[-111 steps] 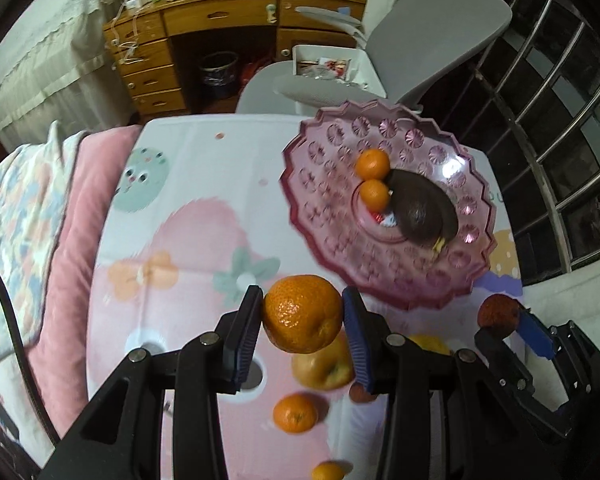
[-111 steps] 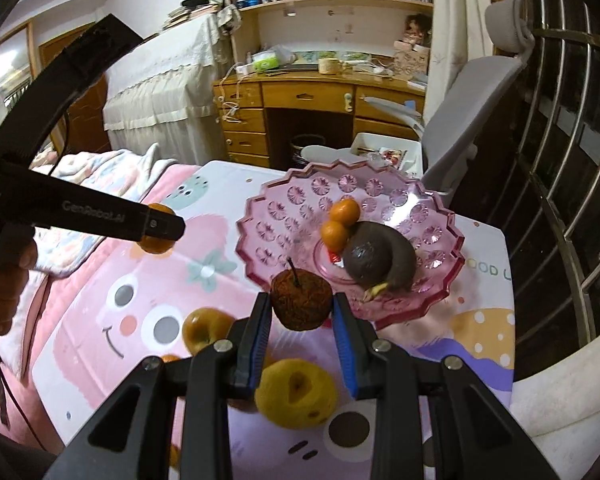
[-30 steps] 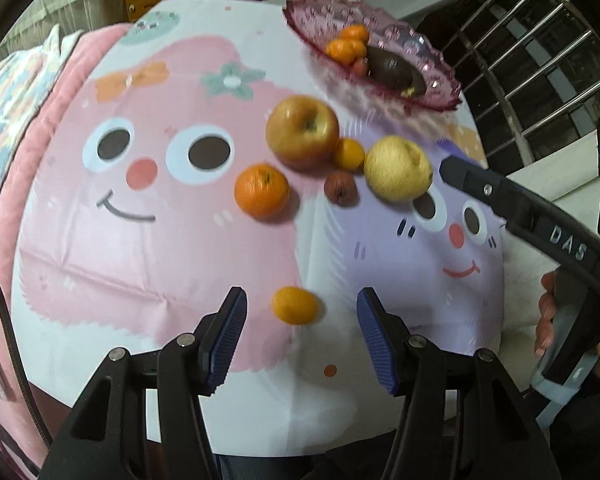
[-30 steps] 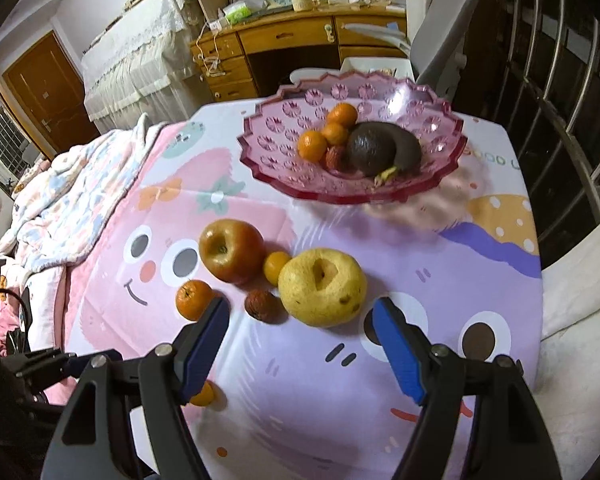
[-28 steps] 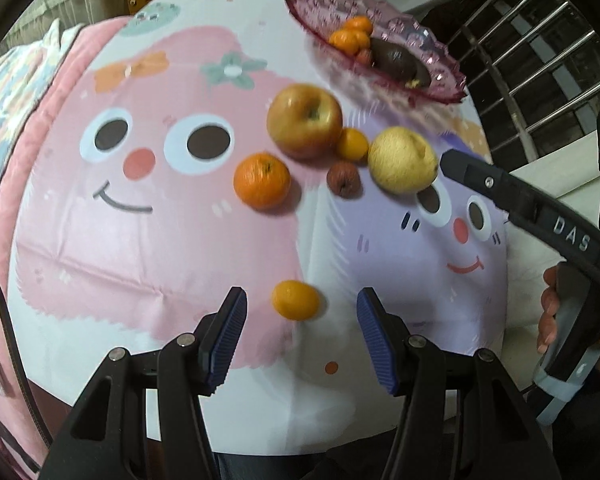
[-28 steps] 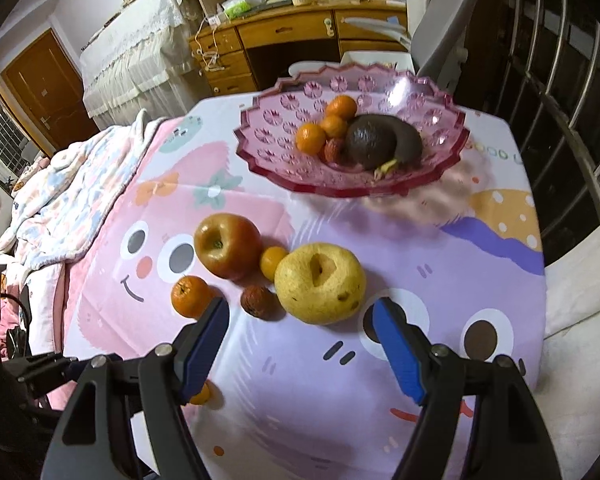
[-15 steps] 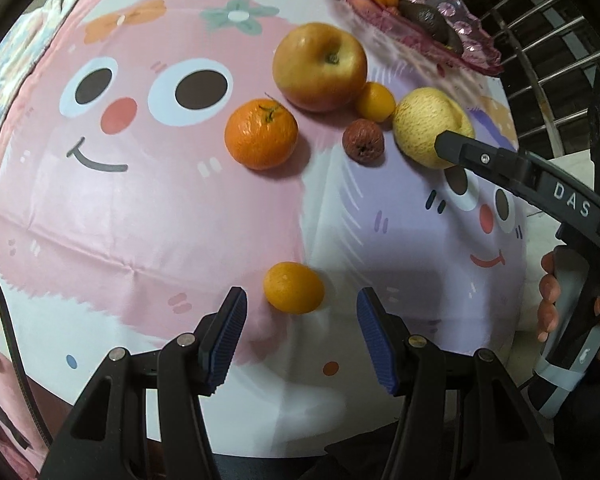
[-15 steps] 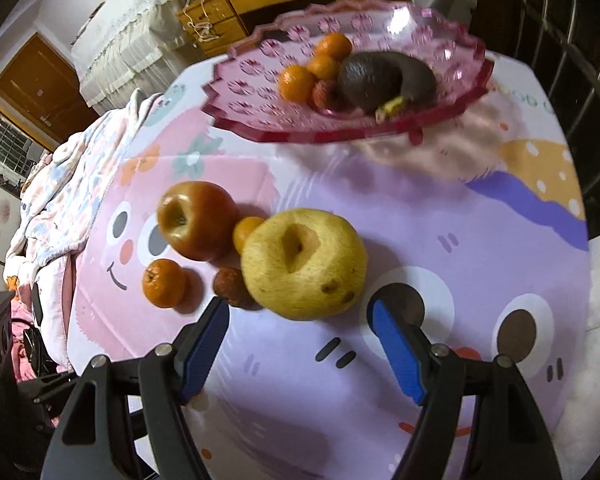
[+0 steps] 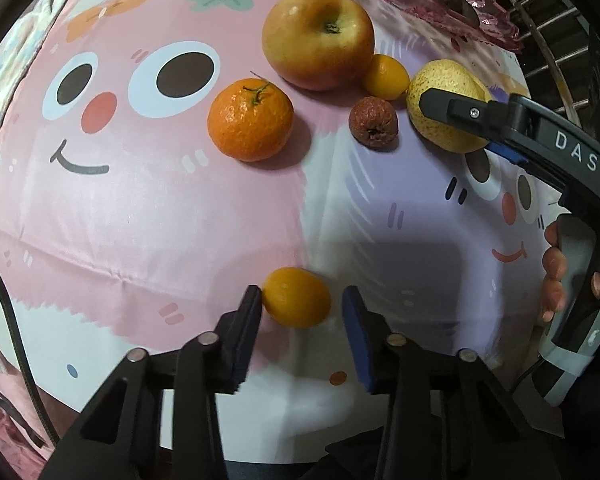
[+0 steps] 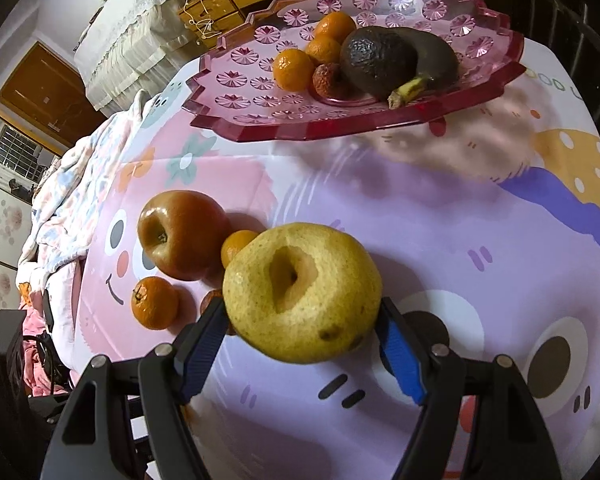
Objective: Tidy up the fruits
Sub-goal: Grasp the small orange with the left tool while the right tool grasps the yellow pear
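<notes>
On your left, the left gripper (image 9: 300,320) points down at the tablecloth (image 9: 140,220) with a kumquat (image 9: 297,297) between its jaws. The jaws are closing: the left pad touches the fruit, while a sliver of cloth shows between it and the right pad, so it is not clamped yet. Up the cloth from there lies a tangerine (image 9: 250,120), and beyond it an apple (image 9: 318,44) with a second kumquat (image 9: 386,77) tucked against its right side. Just below that one sits a wrinkled brown fruit (image 9: 374,121). Next comes the pear (image 10: 302,292), resting on the cloth between the pads of your right gripper (image 10: 302,344). Those jaws stand wide, one pad on each side of the pear and very close to it; you cannot tell from the right wrist view whether they press on it. In the left wrist view that gripper's upper finger (image 9: 460,114) lies across the pear, and your hand (image 9: 560,276) shows on its handle at the right edge. Behind it all, towards the right, the pink dish (image 10: 260,80) holds three small oranges (image 10: 293,69), another wrinkled fruit, an avocado (image 10: 376,60) and a dark banana (image 10: 440,62)
</notes>
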